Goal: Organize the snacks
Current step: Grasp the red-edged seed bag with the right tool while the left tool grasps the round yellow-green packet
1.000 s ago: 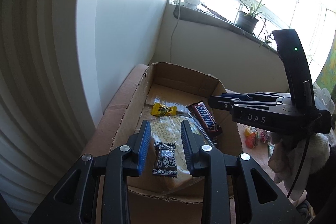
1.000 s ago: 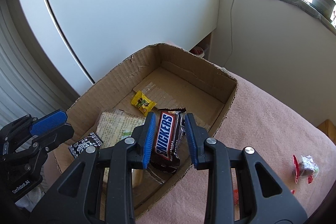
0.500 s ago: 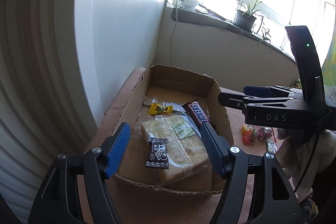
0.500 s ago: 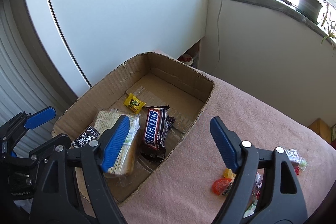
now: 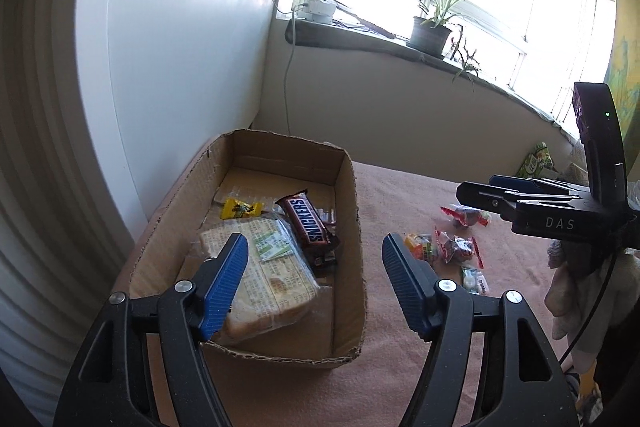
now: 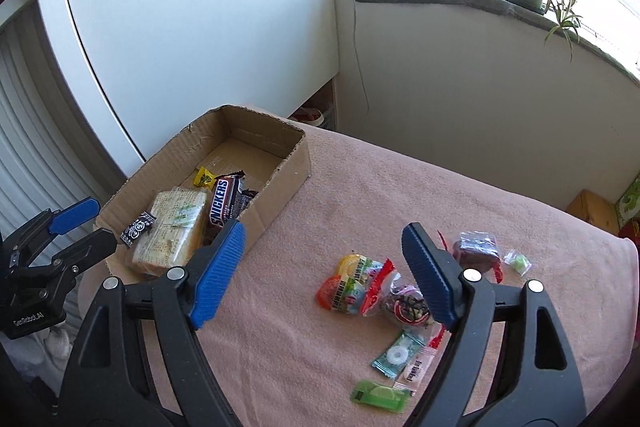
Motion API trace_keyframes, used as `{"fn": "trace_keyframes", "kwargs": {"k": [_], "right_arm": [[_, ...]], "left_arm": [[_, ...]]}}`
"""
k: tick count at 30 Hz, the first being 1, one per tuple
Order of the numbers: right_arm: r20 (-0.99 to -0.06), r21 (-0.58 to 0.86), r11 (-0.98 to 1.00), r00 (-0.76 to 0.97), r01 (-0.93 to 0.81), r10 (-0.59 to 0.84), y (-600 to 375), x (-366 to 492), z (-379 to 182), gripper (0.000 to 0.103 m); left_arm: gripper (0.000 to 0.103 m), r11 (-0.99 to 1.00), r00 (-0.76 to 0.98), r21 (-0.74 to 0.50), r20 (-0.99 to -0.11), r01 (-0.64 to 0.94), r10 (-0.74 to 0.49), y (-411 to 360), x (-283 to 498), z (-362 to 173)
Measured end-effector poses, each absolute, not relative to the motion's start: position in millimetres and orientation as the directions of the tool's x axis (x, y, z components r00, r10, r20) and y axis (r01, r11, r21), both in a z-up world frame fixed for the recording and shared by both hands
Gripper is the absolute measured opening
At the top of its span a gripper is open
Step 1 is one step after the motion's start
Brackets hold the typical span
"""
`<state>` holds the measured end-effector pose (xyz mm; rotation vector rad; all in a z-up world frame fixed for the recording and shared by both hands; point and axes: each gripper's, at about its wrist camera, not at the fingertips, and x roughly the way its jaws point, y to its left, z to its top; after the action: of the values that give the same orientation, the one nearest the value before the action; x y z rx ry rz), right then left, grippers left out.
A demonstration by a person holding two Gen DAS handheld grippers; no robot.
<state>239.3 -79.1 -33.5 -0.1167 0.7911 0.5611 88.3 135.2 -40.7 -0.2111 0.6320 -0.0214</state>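
Your cardboard box [image 6: 296, 163] sits at the pink cloth's [image 6: 360, 195] left edge, at ten o'clock from your right gripper [image 6: 320, 277]. Inside it, a chocolate bar [image 6: 222, 205] leans against a wrapped sandwich [image 6: 172, 231], with a small yellow candy [image 6: 204, 177] just beyond them. Only your right view shows the black-and-white sachet [image 6: 138, 229] lying on the sandwich's near corner; in the left view the blue pad hides that spot.

Your right view also lays out the loose pile: orange and yellow jelly cups [image 6: 346, 285], a clear bag of dark candy [image 6: 404, 305], a red-trimmed dark packet [image 6: 478, 251], a tiny green sweet [image 6: 518, 261], a mint in a teal wrapper [image 6: 398, 353], a pale stick sachet [image 6: 418, 367] touching it, and a green packet [image 6: 380, 395] nearest you. The left view catches only part of that pile, at three o'clock from the box.

Both tongs stand wide apart and empty: your left gripper [image 5: 316, 283] hangs over the box's near right corner, your right one above the cloth between box and pile.

A potted plant [image 5: 430, 33] stands on the windowsill [image 5: 360, 41].
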Motion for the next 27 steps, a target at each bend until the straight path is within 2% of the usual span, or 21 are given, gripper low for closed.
{"fn": "trace_keyframes", "kwargs": {"k": [9, 15, 17, 19, 21, 27], "right_arm": [[-0.732, 0.094, 0.878, 0.566, -0.469, 0.381, -139.4, 232.2, -53.4, 0.083], [-0.767, 0.11, 0.891, 0.533, -0.44, 0.357, -175.5, 227.9, -83.1, 0.083], [-0.779, 0.122, 0.895, 0.517, -0.43, 0.355, -186.2, 226.6, -93.6, 0.075], [-0.788, 0.143, 0.895, 0.498, -0.424, 0.362, -193.2, 228.6, -102.2, 0.063], [-0.79, 0.158, 0.891, 0.486, -0.425, 0.372, -195.1, 231.4, -107.9, 0.058], [-0.772, 0.17, 0.855, 0.473, -0.491, 0.425, -187.2, 243.4, -106.7, 0.057]], "left_arm": [[0.069, 0.973, 0.781, -0.224, -0.599, 0.05, -0.178, 86.8, 96.6, -48.2], [0.056, 0.967, 0.742, -0.226, -0.628, 0.116, -0.236, 49.0, 109.3, -61.6], [0.05, 0.964, 0.724, -0.231, -0.642, 0.131, -0.252, 38.5, 116.0, -67.7], [0.044, 0.961, 0.706, -0.242, -0.656, 0.136, -0.266, 30.3, 124.2, -74.1], [0.042, 0.959, 0.69, -0.249, -0.671, 0.138, -0.273, 23.8, 131.4, -80.5], [0.041, 0.96, 0.659, -0.248, -0.702, 0.129, -0.27, 11.8, 149.0, -97.9]]}}
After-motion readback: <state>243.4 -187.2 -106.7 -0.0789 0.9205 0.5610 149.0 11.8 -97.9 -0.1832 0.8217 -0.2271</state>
